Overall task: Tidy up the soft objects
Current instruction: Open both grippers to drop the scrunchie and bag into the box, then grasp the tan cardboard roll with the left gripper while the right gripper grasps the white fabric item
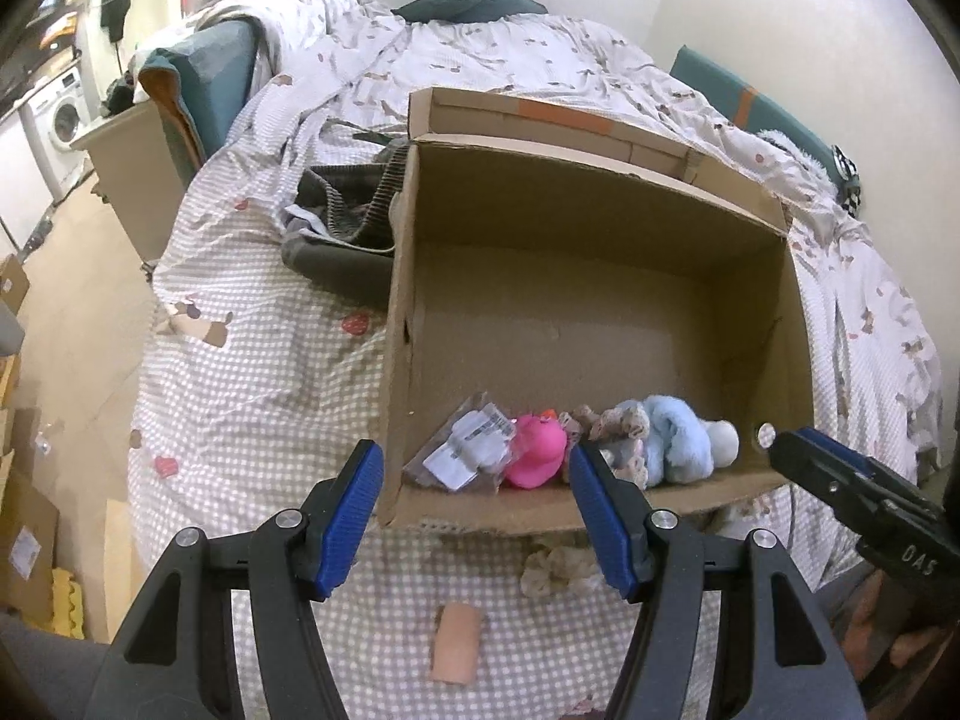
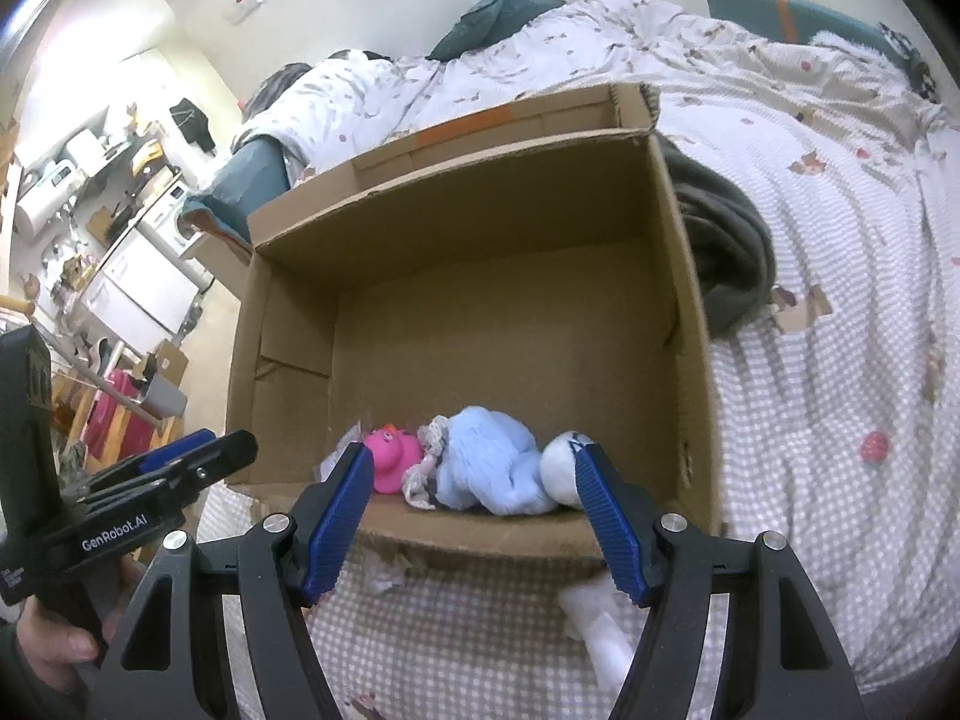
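1. Right now we hold both grippers above the near edge of an open brown cardboard box (image 1: 576,276) that sits on a bed with a gingham-checked quilt (image 1: 252,372).
2. Our left gripper (image 1: 477,504) has its blue-padded fingers (image 1: 354,510) spread wide and released, with nothing between them.
3. Our right gripper (image 2: 474,501) is likewise spread apart and empty, hovering over the box's near wall.
4. Inside the box, along the near wall, we see a clear plastic packet with white labels (image 1: 468,450), a bright pink rubber duck (image 1: 537,450), a small floral fabric scrunchie (image 1: 624,426) and a fluffy pale blue plush toy (image 1: 684,438), lying side by side and touching.
5. On the quilt just outside the box lie a beige frilly scrunchie (image 1: 558,570) and a peach-coloured soft roll (image 1: 457,642).
6. A dark grey folded garment (image 1: 342,222) rests against the box's left side.
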Demonstrator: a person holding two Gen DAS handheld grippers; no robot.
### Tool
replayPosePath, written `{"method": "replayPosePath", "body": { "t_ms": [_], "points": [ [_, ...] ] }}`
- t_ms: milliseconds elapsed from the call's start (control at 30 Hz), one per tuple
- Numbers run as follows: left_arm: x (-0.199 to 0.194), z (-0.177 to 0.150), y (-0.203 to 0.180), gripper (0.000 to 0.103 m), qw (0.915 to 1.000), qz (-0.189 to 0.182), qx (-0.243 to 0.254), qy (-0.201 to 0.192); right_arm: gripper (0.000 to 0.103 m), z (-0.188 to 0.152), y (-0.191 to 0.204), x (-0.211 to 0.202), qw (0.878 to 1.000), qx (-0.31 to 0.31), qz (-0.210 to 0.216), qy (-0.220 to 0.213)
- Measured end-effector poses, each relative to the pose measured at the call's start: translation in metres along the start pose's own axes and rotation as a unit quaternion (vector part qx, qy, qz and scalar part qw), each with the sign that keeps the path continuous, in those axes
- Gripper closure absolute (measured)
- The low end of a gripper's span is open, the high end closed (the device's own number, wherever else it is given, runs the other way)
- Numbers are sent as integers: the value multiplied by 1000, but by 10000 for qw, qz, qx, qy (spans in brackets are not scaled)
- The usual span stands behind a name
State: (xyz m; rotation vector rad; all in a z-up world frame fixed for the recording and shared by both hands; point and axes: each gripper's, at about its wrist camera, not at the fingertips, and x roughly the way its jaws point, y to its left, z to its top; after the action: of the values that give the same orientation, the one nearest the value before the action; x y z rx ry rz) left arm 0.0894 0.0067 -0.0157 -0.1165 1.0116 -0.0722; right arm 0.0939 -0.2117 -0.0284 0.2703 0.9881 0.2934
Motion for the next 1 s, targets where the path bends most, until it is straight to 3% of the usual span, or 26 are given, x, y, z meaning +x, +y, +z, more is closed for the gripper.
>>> {"method": "replayPosePath", "body": {
  "t_ms": [300,567,667,800,1000],
  "points": [
    [-18,-24,18,42,9993,180,-323,-40,30,-22,-14,-22,9989,70,-455,25],
    [-20,-37,33,42,9976,439,-533,82,30,-34,-27,-29,9977,564,-358,134],
    [-18,-42,37,42,9970,404,-626,193,30,-37,-26,-30,9972,570,-458,157],
    [-12,-48,42,42,9950,617,-691,375,30,-42,-27,-26,9959,540,-640,329],
    [9,-56,59,42,9871,749,-1103,883,30,-45,-32,-18,9937,613,-786,505]
  ]
}}
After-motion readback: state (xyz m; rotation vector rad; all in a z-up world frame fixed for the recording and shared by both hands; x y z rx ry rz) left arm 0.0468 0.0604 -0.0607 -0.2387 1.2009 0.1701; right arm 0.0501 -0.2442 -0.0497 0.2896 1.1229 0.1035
